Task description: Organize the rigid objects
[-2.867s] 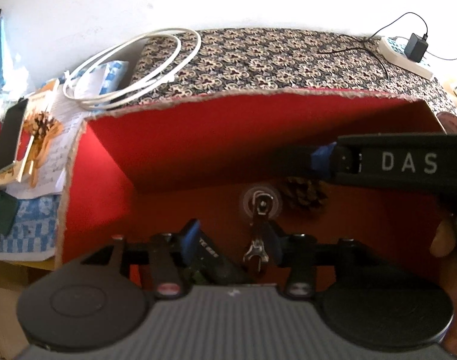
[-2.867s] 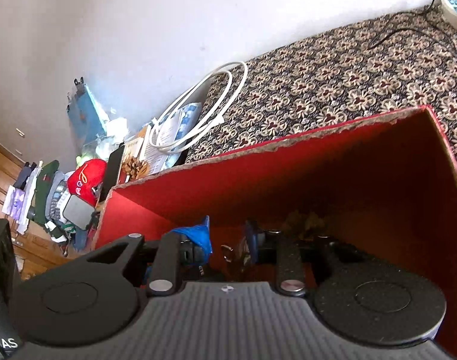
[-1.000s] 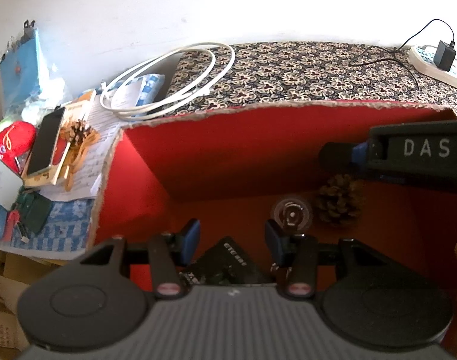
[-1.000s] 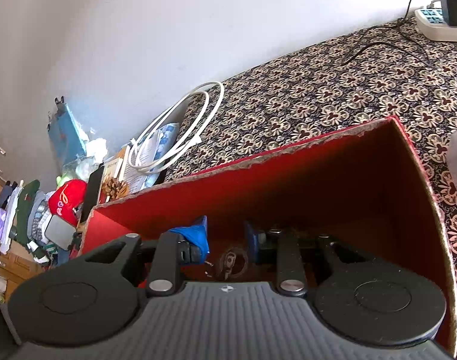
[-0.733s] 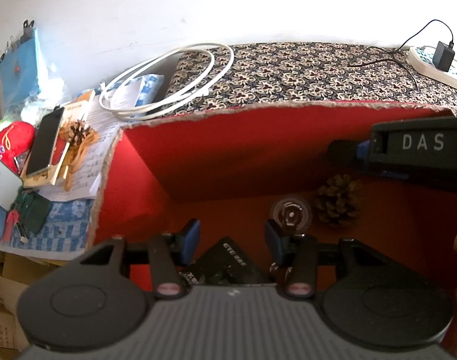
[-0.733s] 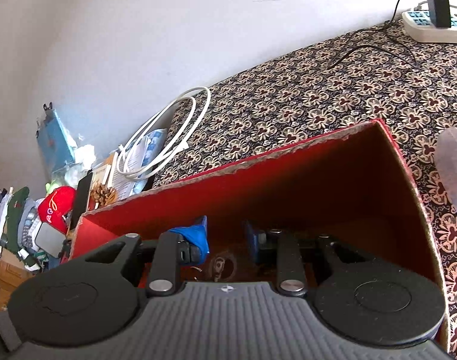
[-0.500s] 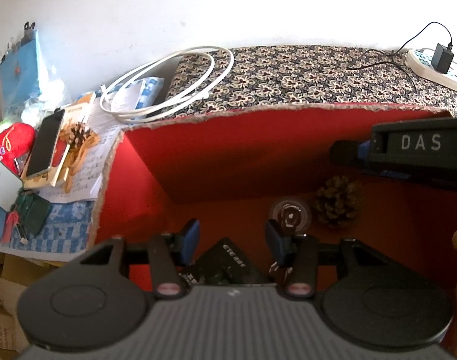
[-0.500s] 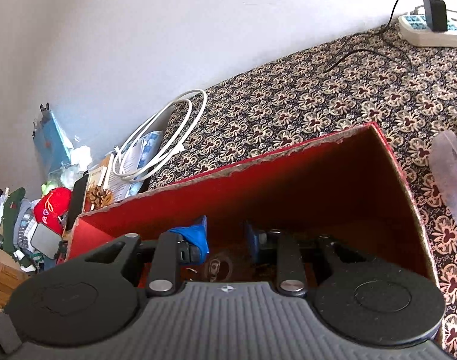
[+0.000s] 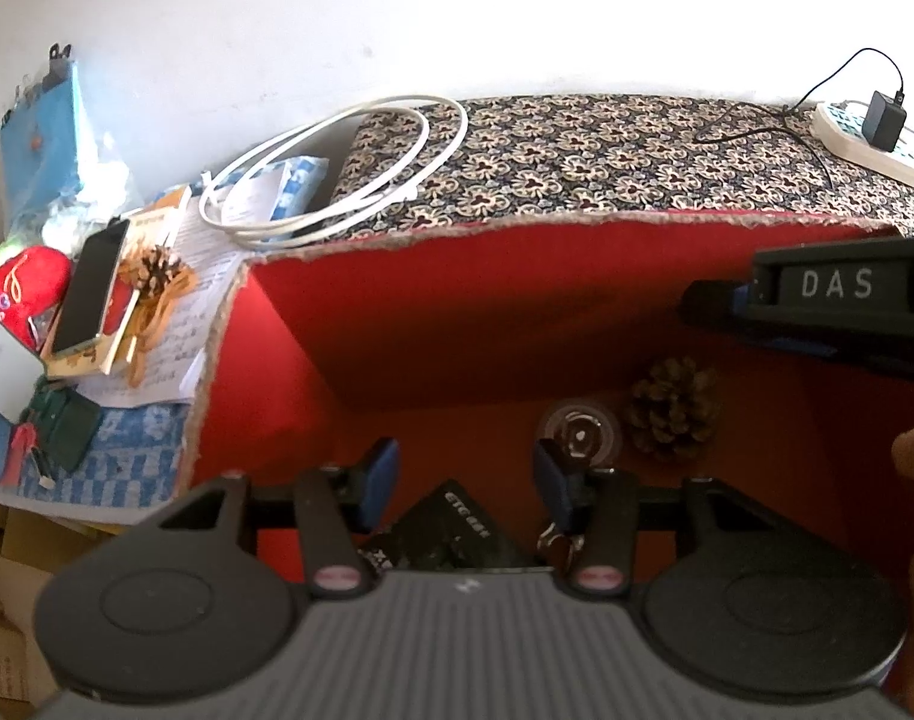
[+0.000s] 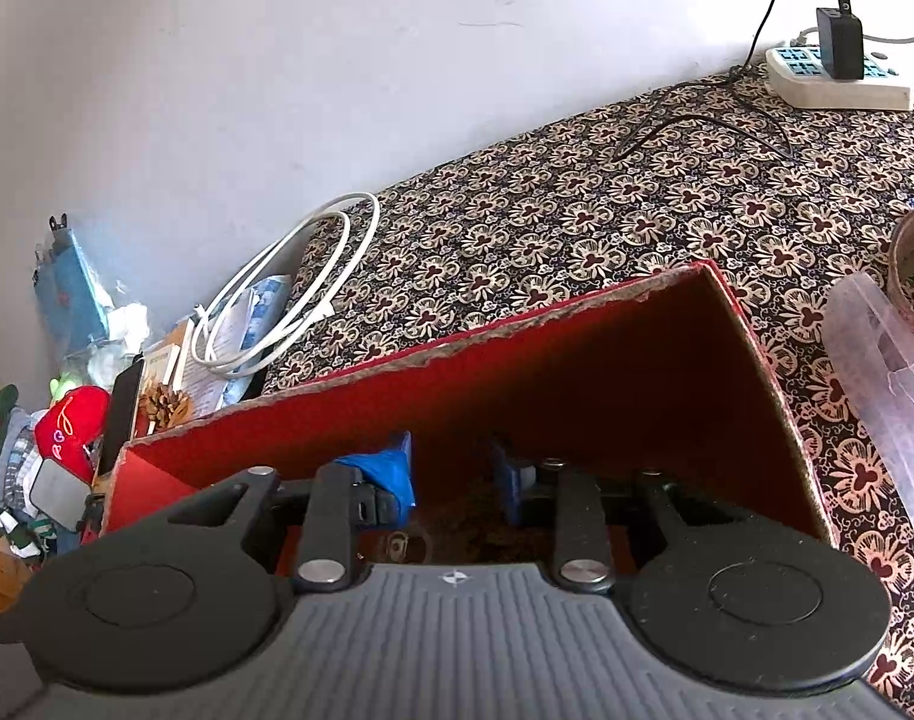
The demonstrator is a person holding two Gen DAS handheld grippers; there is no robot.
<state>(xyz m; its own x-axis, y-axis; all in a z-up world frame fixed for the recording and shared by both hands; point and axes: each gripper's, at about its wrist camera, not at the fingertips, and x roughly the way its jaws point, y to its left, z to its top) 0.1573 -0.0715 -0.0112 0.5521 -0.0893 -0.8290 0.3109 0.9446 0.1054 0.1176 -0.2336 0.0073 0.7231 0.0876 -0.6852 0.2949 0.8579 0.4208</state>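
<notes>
Rigid objects already lie on the floor of the red box (image 9: 289,324): a pine cone (image 9: 673,414) toward its right side, a clear round disc (image 9: 579,435) just left of it, a black card (image 9: 457,531) at the near edge, and what may be keys (image 9: 556,540) beside the card, though they are mostly hidden. The left gripper (image 9: 464,483) hangs over the card, jaws wide apart and empty. The right gripper (image 10: 454,477) is also spread and holds nothing, hovering over the box's right half. A drop-off looks finished. Next comes a fetch: a second pine cone (image 9: 157,267) waits outside the box's left wall, a plastic case (image 10: 883,384) beyond the right wall.
</notes>
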